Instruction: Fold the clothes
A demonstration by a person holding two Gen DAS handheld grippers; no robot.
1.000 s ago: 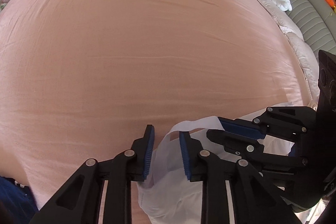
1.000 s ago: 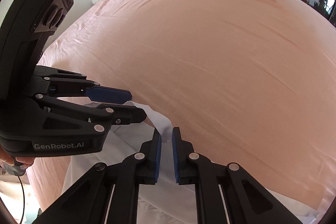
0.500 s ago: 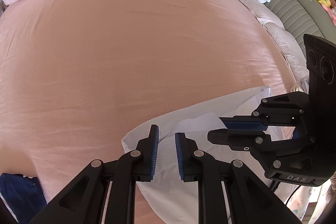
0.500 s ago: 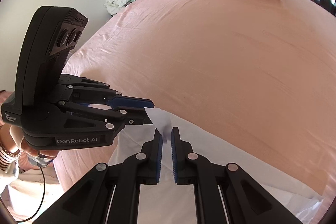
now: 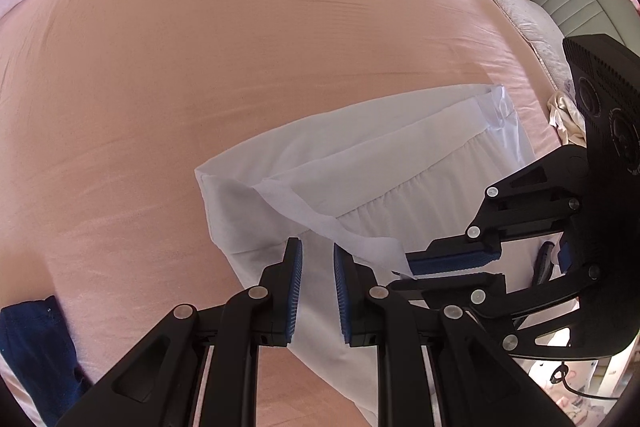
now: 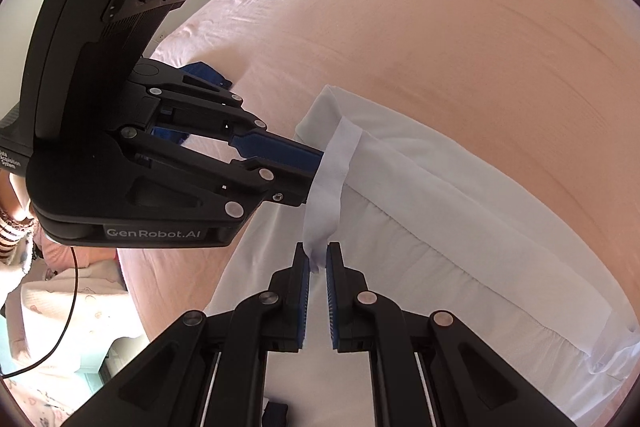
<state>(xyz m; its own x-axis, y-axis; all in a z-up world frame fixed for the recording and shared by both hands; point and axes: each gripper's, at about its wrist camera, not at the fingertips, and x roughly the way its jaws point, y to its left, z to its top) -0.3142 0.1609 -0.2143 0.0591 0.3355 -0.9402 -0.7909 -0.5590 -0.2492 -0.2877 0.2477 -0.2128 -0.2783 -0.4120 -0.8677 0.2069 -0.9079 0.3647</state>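
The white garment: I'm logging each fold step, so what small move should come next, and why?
Probably carry both grippers forward over the bed together, then lower. The left hand-held gripper and right hand-held gripper are each shut on the white garment at its band, close together, with that edge lifted while the rest lies on the pink sheet, so the fold is only begun.

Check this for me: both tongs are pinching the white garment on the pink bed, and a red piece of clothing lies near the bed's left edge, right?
Nearly. The left tongs and right tongs both pinch the white garment on the pink bed, but the piece of clothing near the left edge is dark blue, not red. The left wrist view shows it.
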